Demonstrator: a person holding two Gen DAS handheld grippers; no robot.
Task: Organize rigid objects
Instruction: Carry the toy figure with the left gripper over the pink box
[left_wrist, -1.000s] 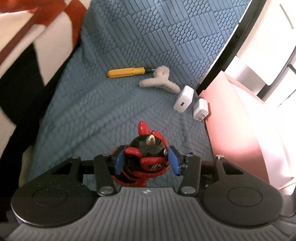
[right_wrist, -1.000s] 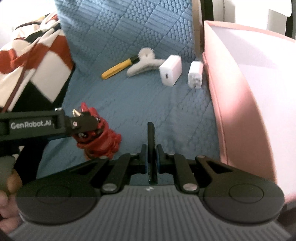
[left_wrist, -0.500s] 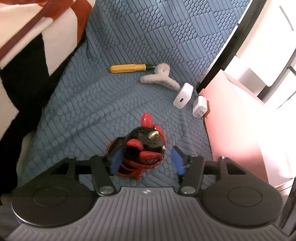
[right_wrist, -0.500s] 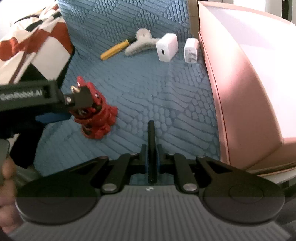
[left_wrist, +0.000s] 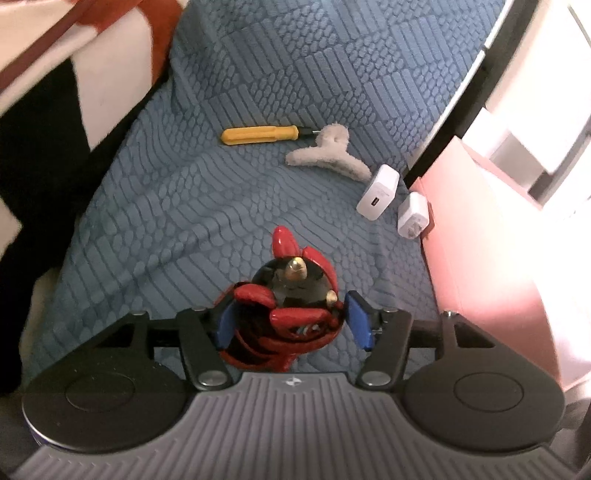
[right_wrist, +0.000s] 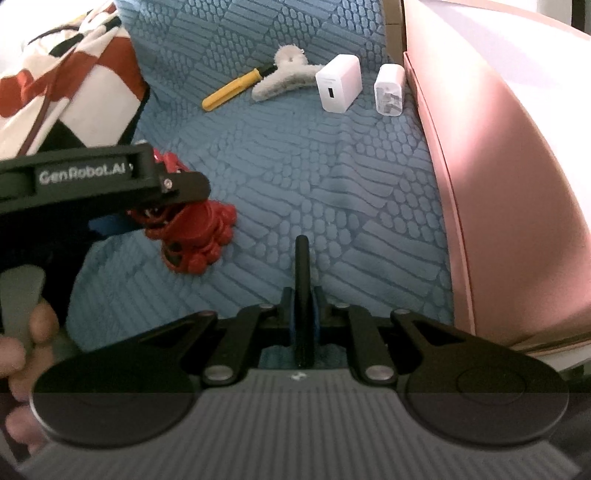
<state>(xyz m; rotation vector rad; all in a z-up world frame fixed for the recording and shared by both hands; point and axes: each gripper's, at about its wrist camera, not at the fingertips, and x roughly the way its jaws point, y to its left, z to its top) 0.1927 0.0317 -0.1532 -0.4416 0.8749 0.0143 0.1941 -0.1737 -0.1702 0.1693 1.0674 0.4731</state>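
Glossy red figurine (left_wrist: 284, 317) between parted left jaws, right jaws closed empty, quilted blue cover (left_wrist: 258, 92)

The left gripper (left_wrist: 291, 325) points forward and down, its two blue-padded fingers (left_wrist: 357, 320) spread apart with a gap between them, the right pad standing clear. From the right wrist view its black body (right_wrist: 85, 177) reaches in from the left edge, and the person's bare fingers (right_wrist: 33, 332) curl around its grey handle low on that side. The right gripper (right_wrist: 303, 321) is held level and close by, its jaws pressed together with nothing between them
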